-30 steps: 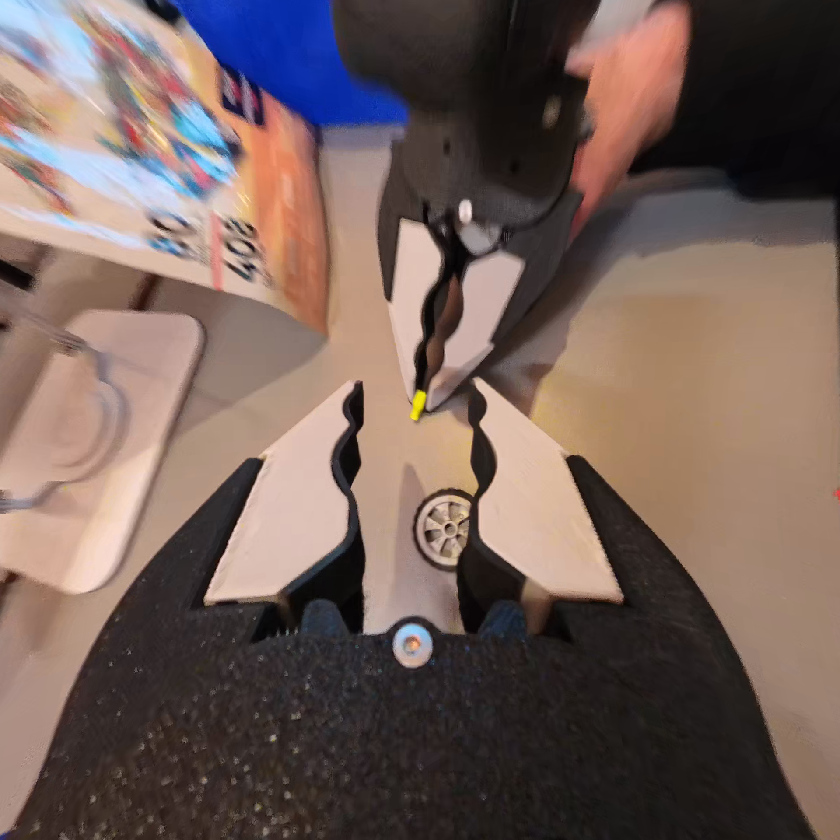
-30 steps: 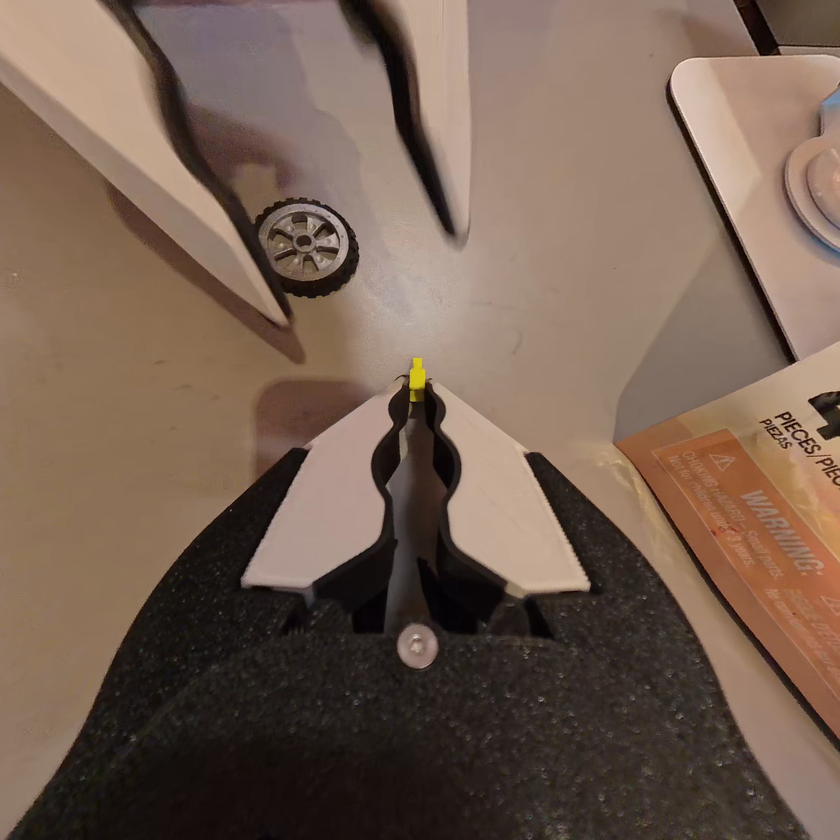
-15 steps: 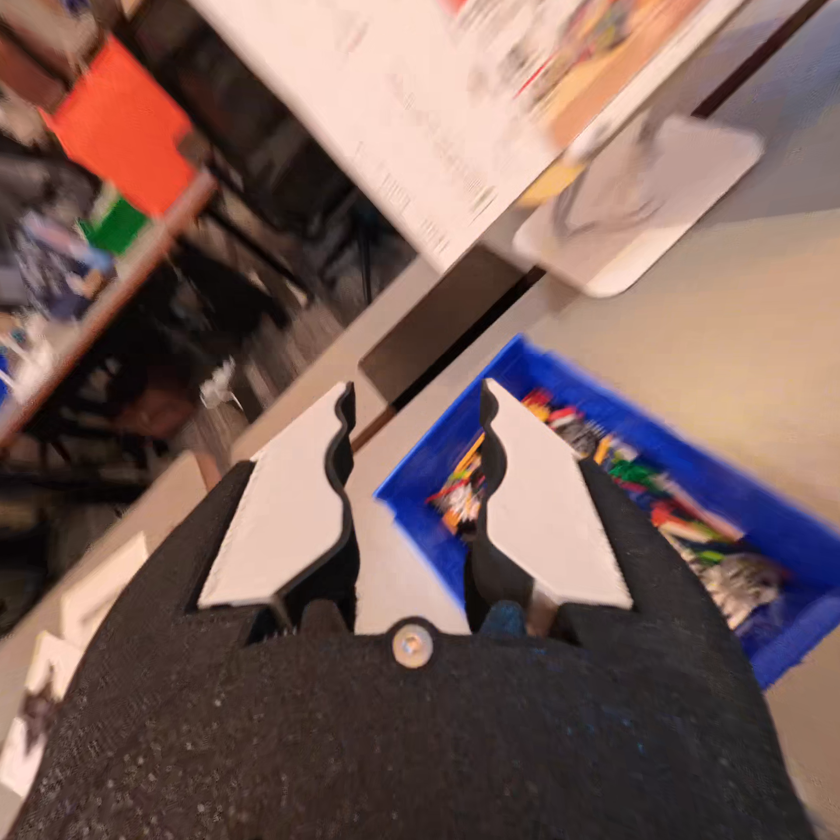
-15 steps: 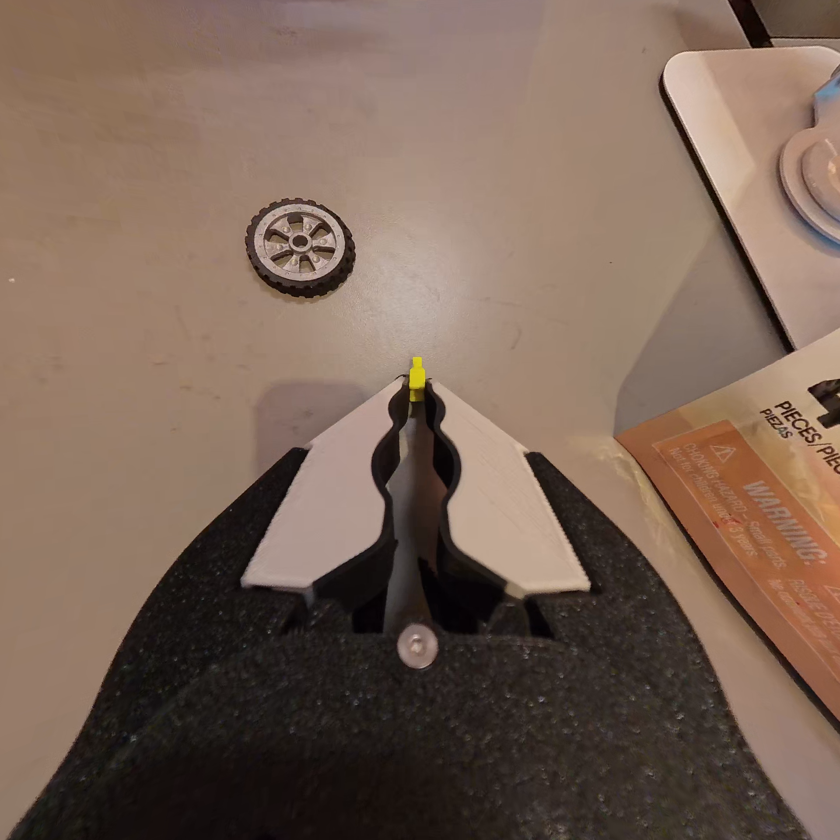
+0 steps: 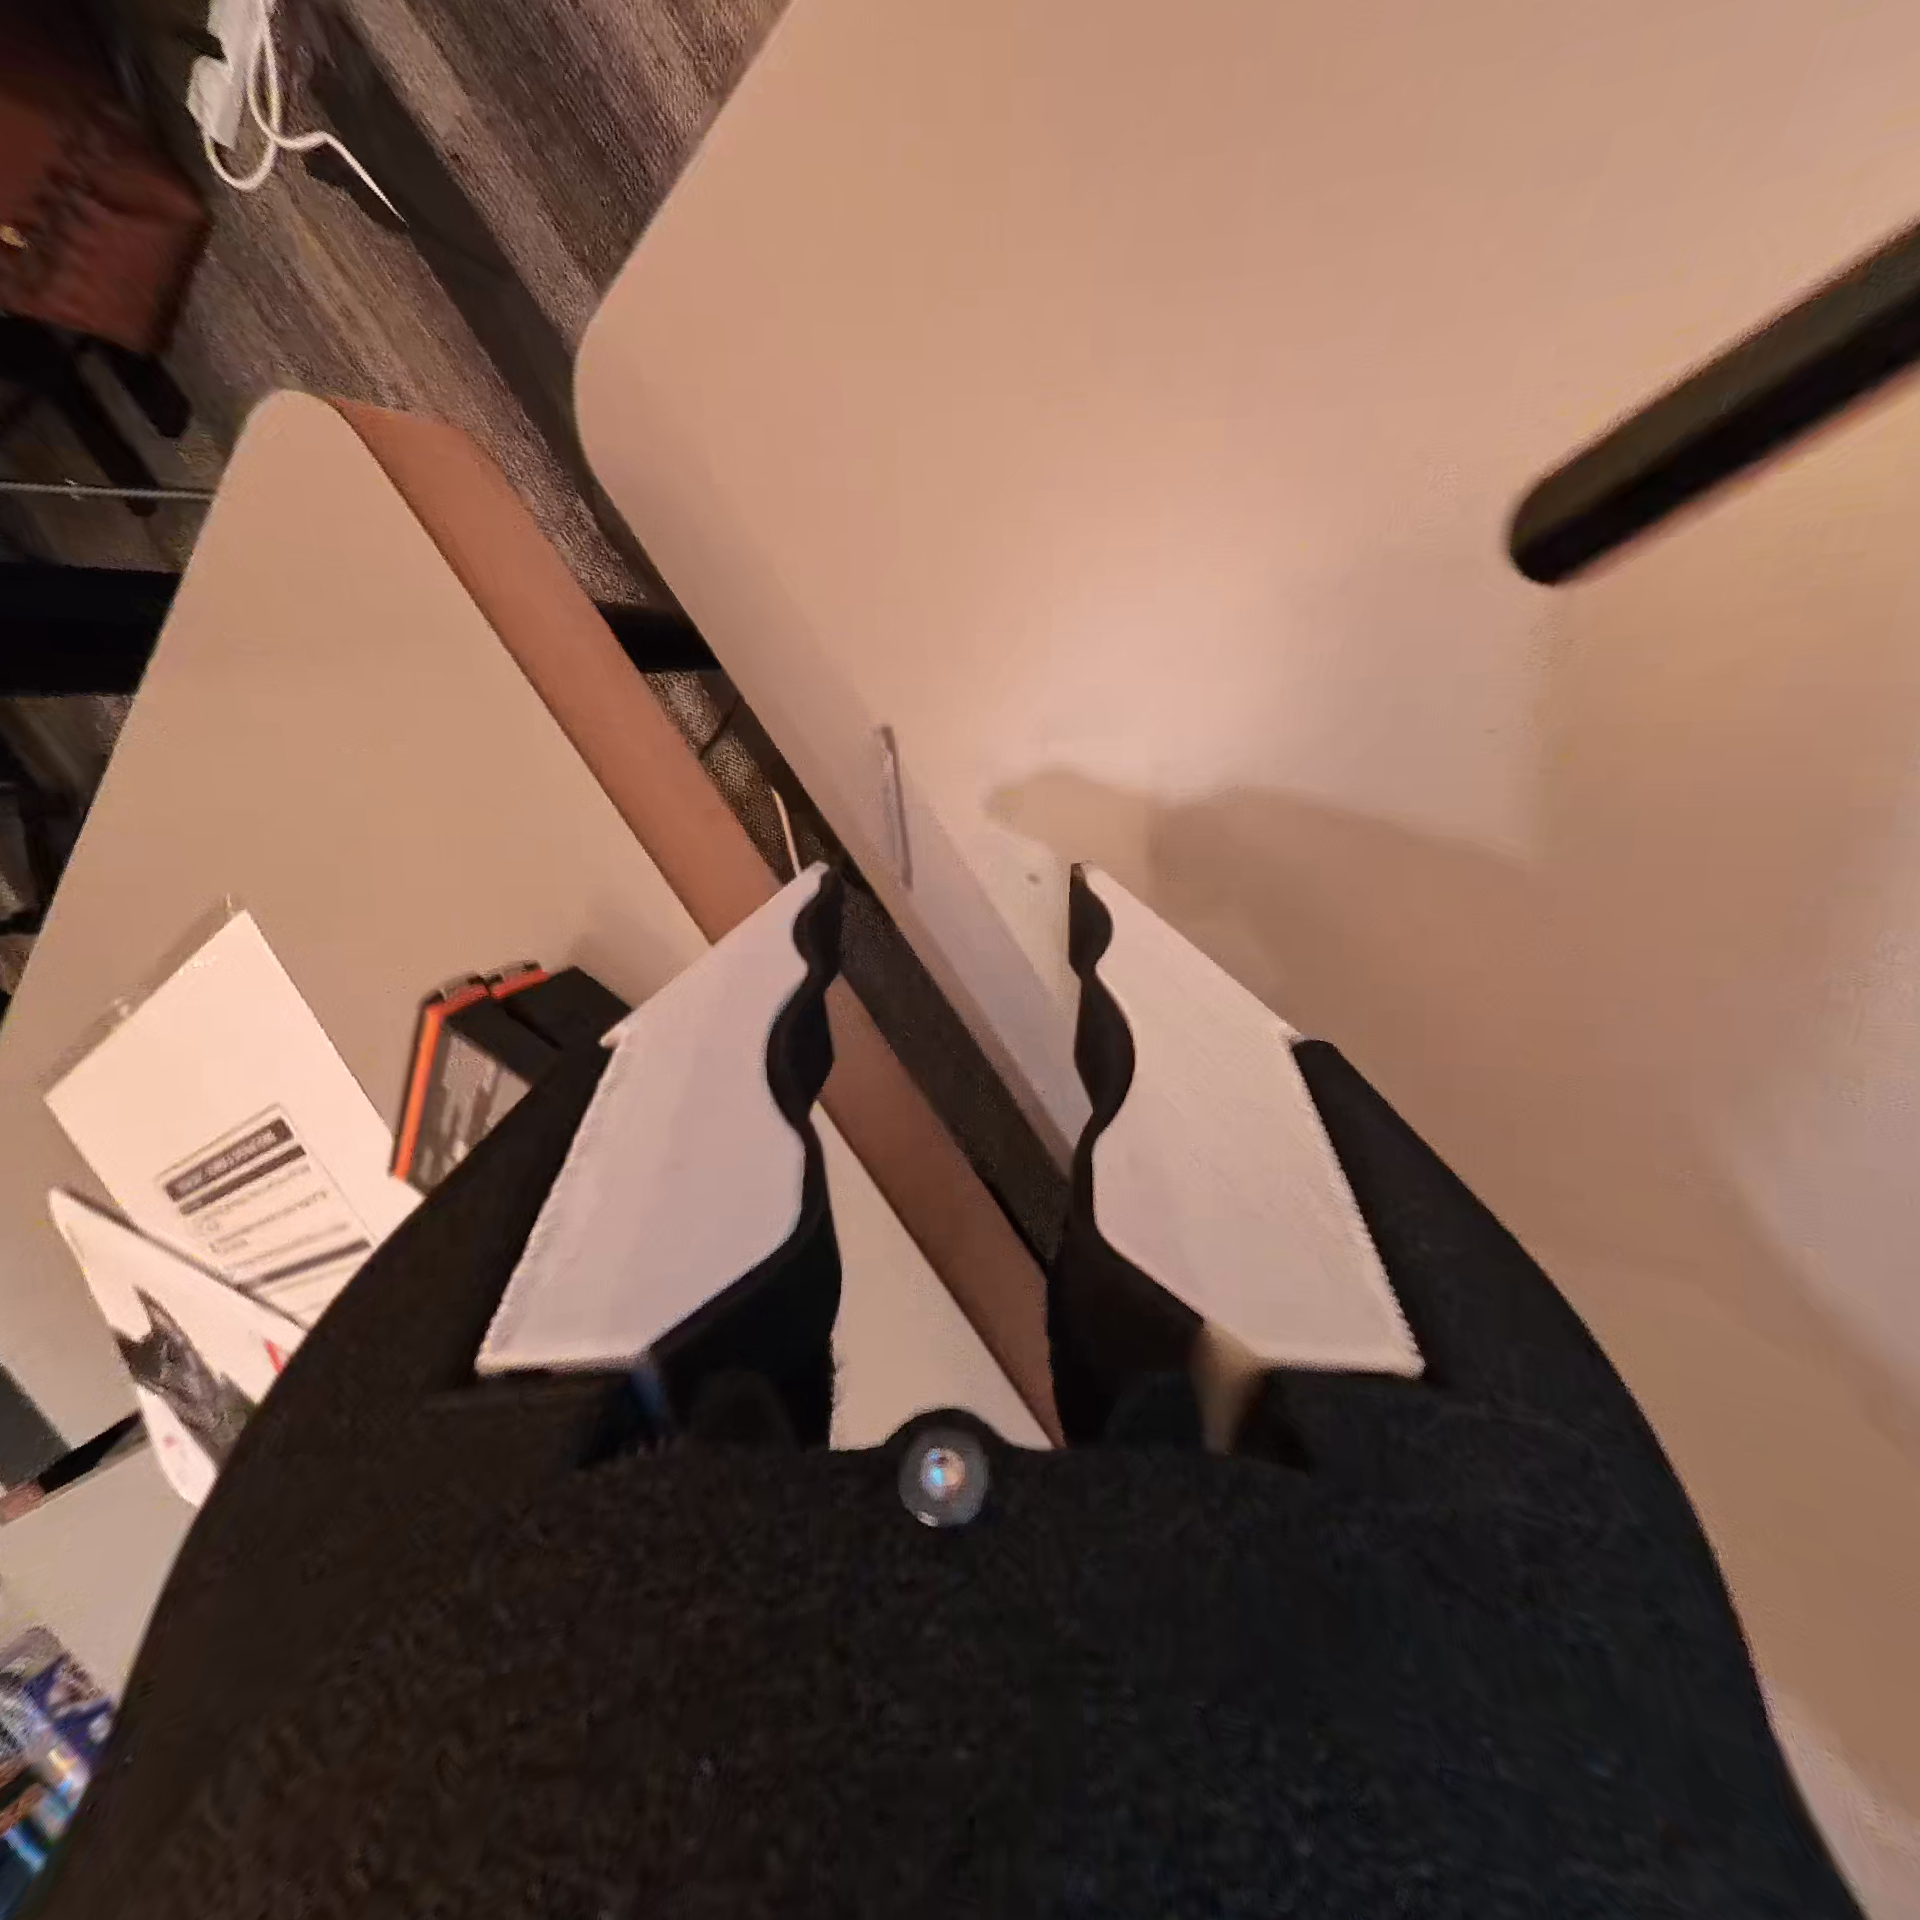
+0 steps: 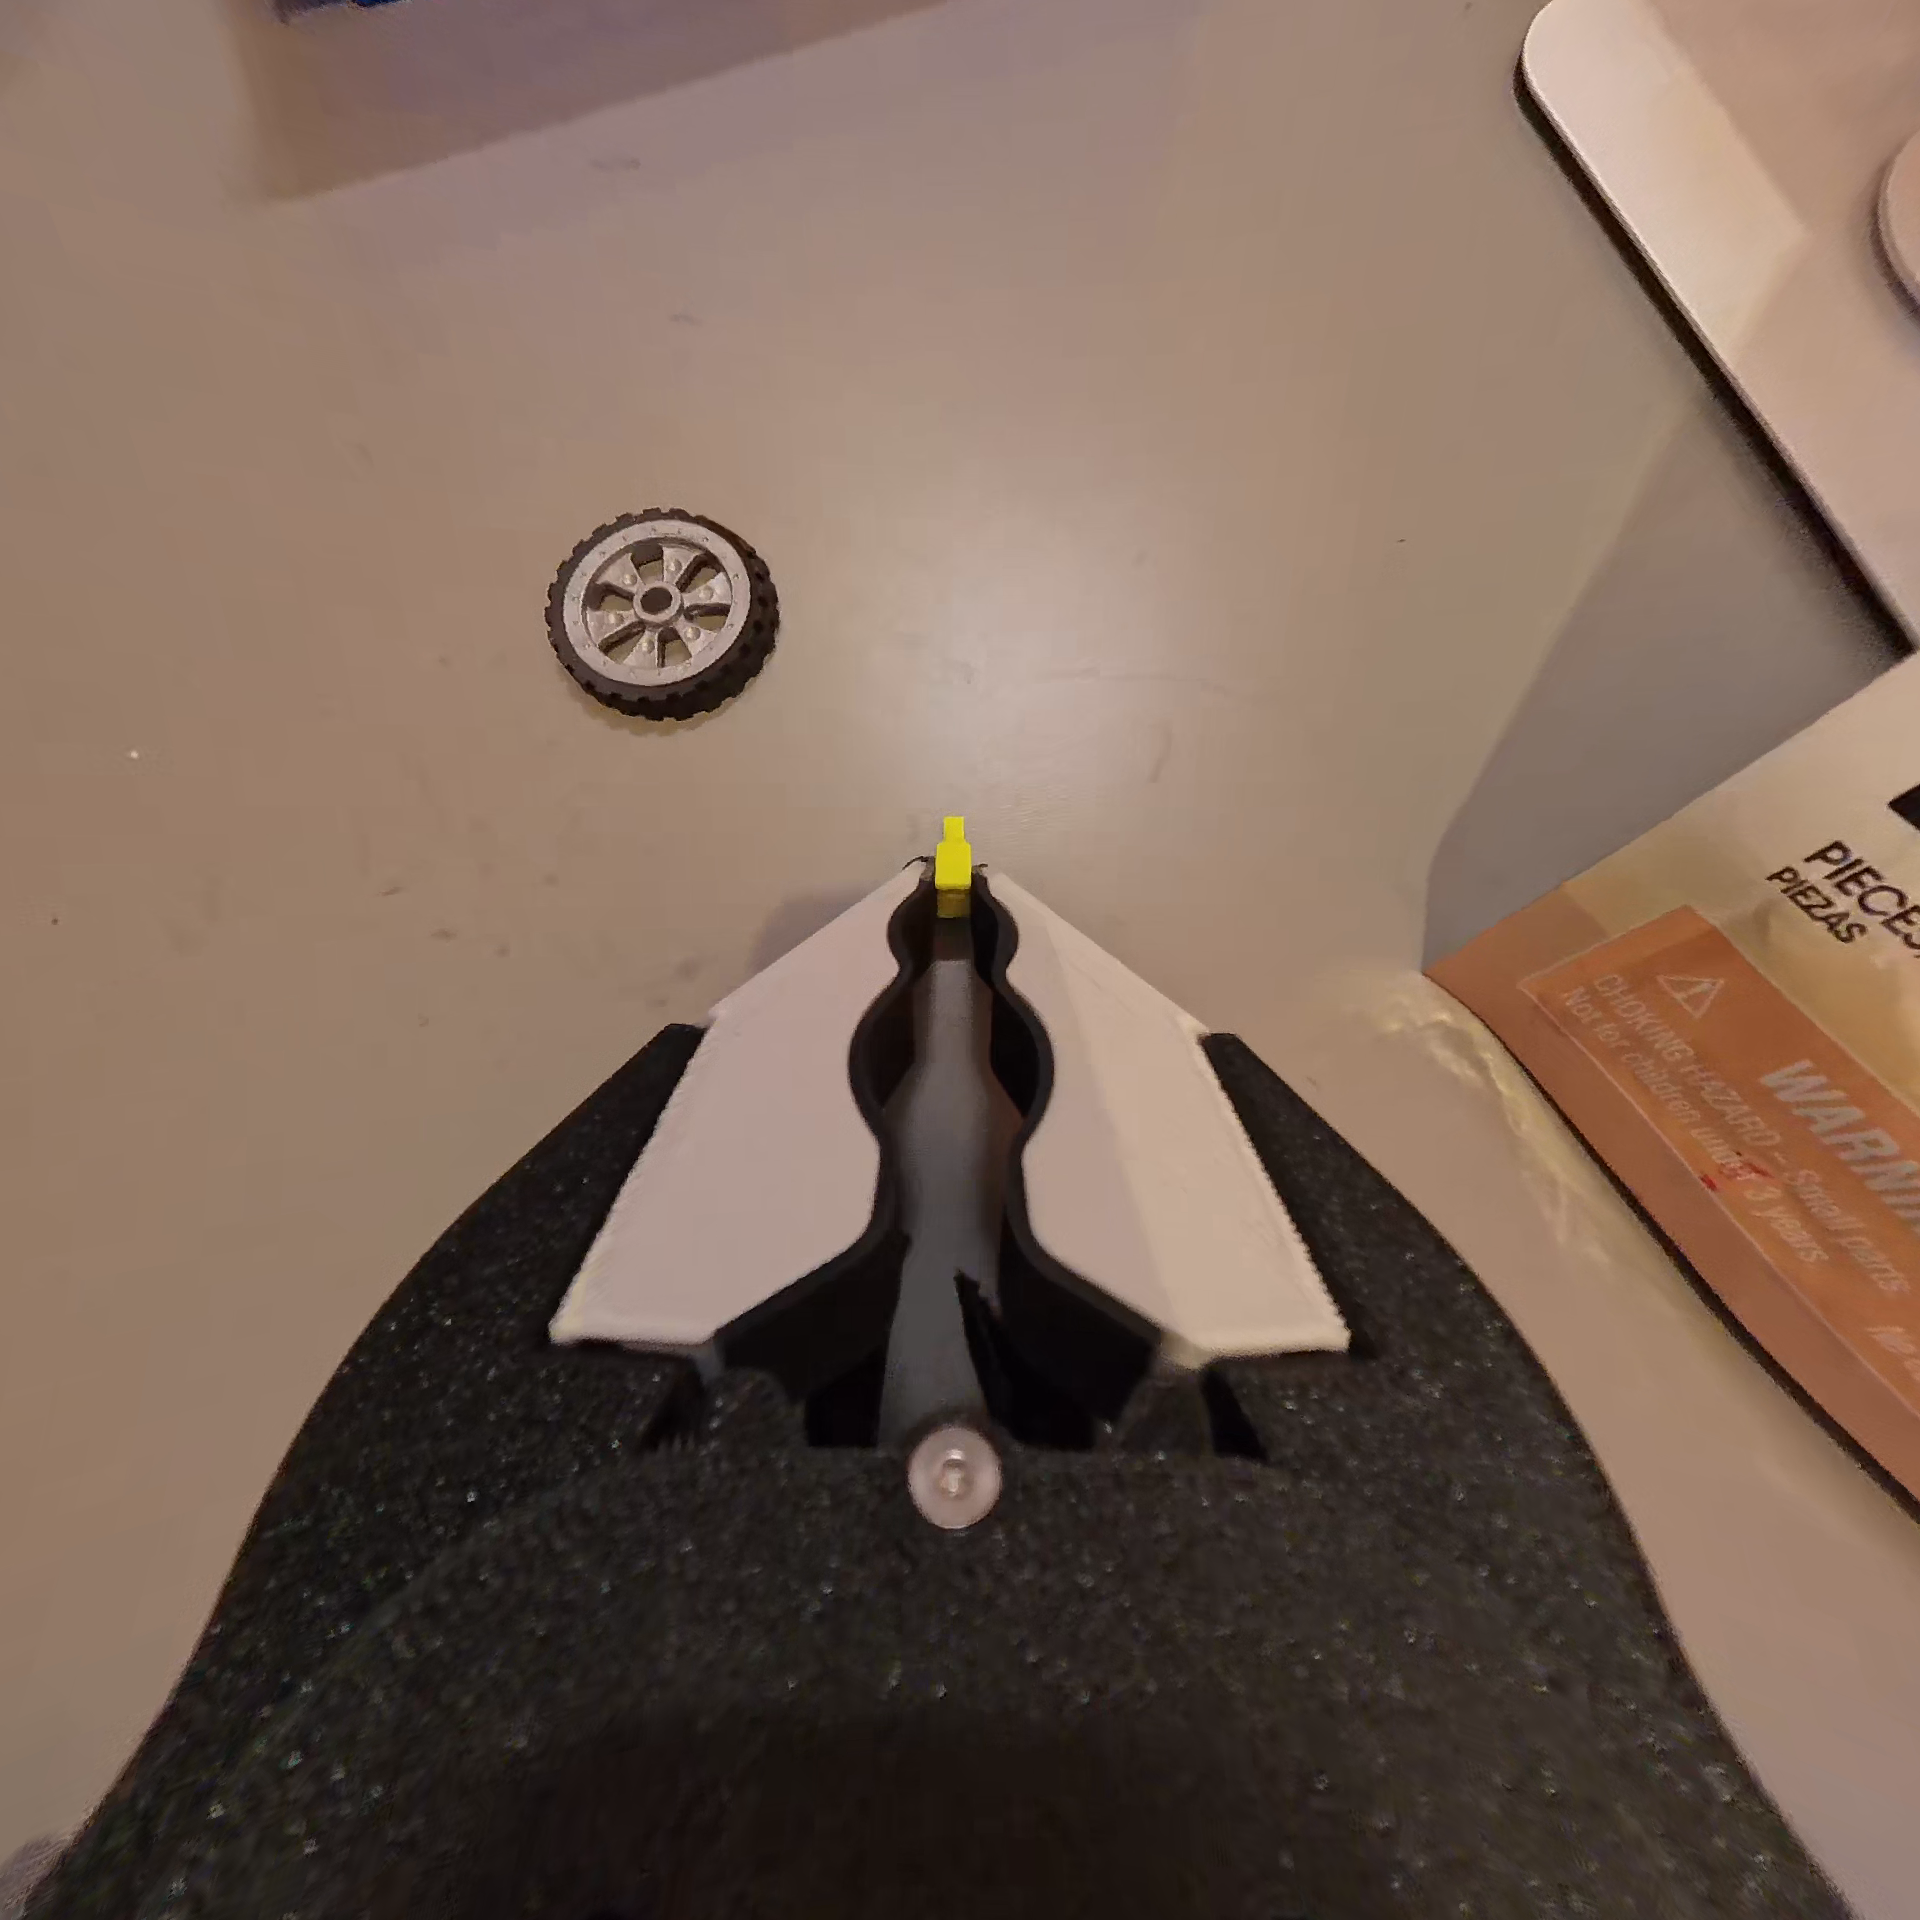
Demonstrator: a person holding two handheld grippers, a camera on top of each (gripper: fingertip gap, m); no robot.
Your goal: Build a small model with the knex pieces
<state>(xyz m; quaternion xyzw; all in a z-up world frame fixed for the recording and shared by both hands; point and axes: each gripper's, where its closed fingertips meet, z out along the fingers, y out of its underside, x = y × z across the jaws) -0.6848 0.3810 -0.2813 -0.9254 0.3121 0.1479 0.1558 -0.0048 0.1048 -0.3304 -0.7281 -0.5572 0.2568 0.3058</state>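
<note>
Yellow peg (image 6: 952, 868) stays pinched in the right hand-held gripper (image 6: 954, 883); left hand-held gripper (image 5: 951, 883), spread empty, has swung off the blue bin.

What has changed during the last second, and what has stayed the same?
The left gripper, open and empty, has swung away from the wheel and now points past the table edge toward a white box. The right gripper stays shut on the small yellow piece; the wheel lies where it was.

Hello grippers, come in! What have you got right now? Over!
Left gripper open, empty, above the table edge. Right gripper shut on yellow peg. Toy wheel flat on table, apart, ahead-left.
</note>
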